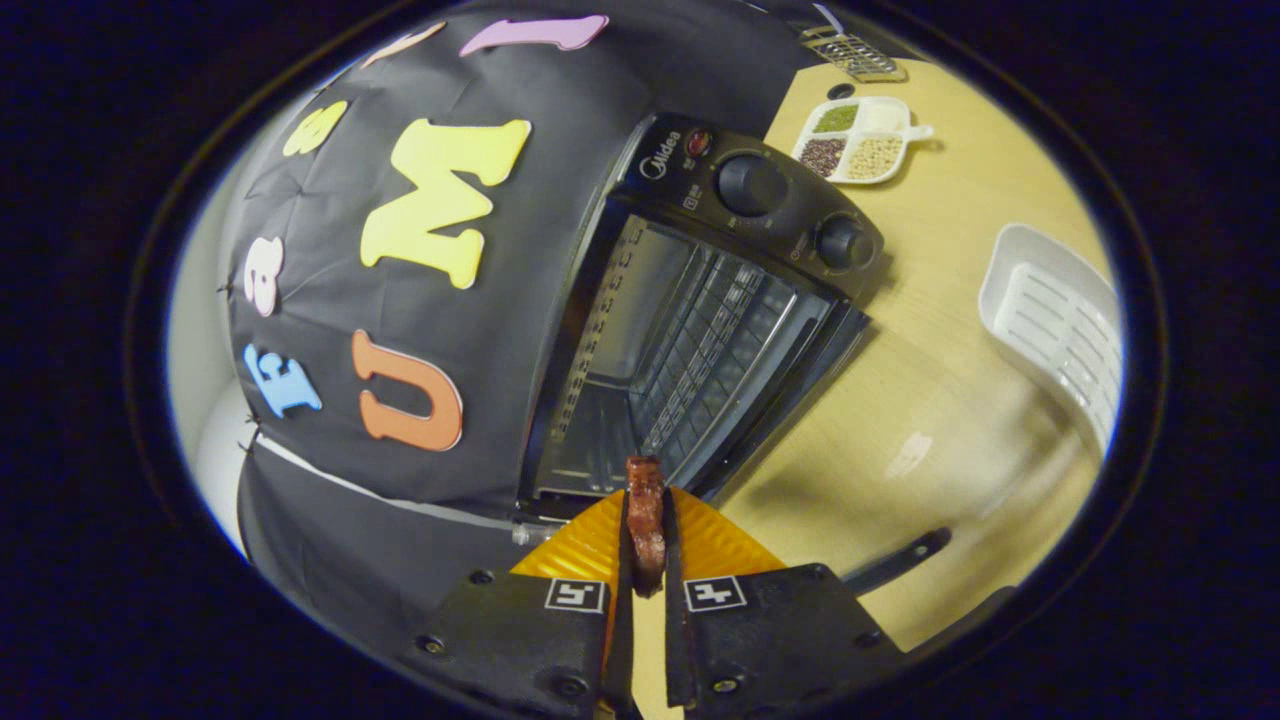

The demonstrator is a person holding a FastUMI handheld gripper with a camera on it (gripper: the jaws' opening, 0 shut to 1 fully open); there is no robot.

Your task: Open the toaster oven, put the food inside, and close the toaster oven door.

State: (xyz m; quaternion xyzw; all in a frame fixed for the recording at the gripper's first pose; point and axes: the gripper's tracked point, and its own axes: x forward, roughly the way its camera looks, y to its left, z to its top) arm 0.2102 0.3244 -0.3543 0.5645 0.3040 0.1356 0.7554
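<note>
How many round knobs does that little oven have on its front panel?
2. One knob sits next to the red light on the toaster oven; the other knob is further along the panel, toward the white basket.

Black toaster oven (700, 300) door open, wire rack inside; brown food strip (645, 520) clamped in gripper (645, 500)

Our booth, dimly lit
We see a pale wooden worktop (930, 400) meeting the black cloth wall (560, 110)

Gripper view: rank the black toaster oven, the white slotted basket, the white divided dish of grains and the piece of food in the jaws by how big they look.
1. Black toaster oven
2. White slotted basket
3. White divided dish of grains; the reddish-brown food piece, clamped in the gripper, looks similar, but nearness inflates it, so unranked.
</note>
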